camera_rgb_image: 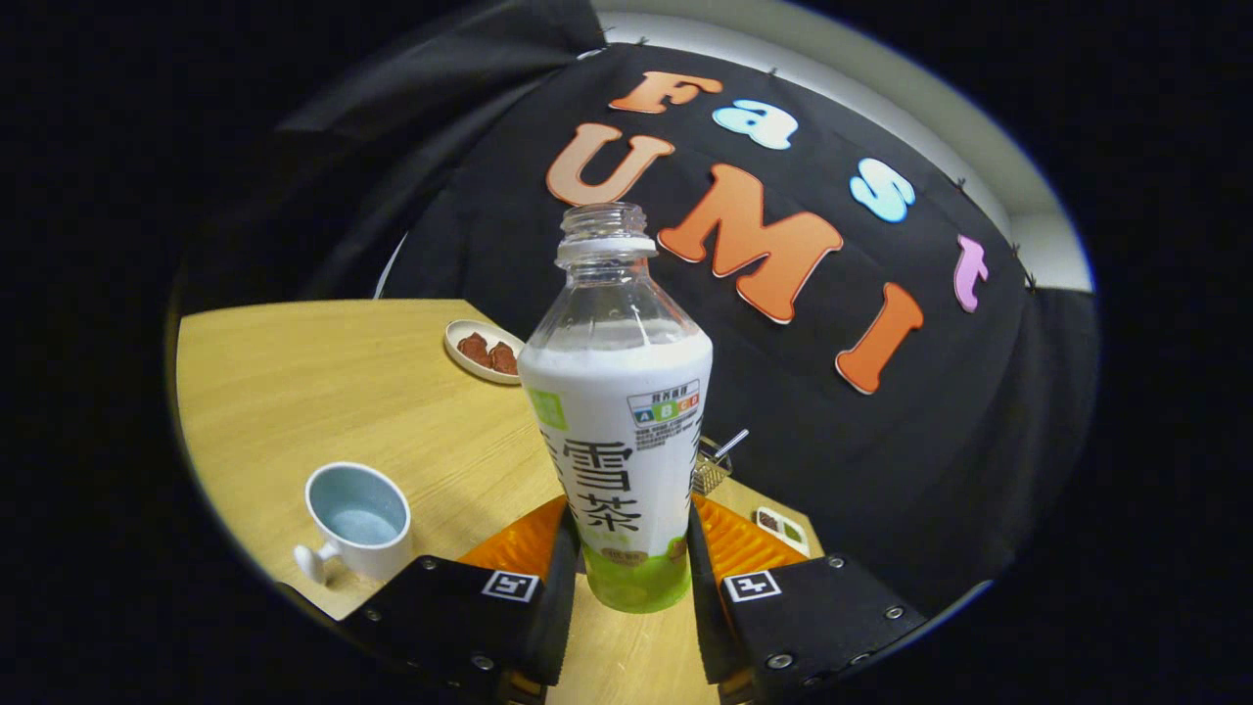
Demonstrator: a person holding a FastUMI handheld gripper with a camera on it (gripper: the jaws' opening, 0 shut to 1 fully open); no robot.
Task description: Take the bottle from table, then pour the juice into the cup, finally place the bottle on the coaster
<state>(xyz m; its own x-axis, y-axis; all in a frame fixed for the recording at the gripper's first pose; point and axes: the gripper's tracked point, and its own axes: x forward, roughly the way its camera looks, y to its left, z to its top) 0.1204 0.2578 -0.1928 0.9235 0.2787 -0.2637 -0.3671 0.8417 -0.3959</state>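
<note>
Gripper view of the pouring task at the transport step. The gripper [629,568] is clamped on the lower body of an uncapped juice bottle [622,431], both fingers pressing its sides; the bottle appears tilted and raised above the wooden table [323,392]. The mug [358,521] stands nearby, to the left of the fingers. The next move likely calls for carrying the bottle's mouth above the mug before tipping. A small dish of food [482,351] lies beyond.
</note>
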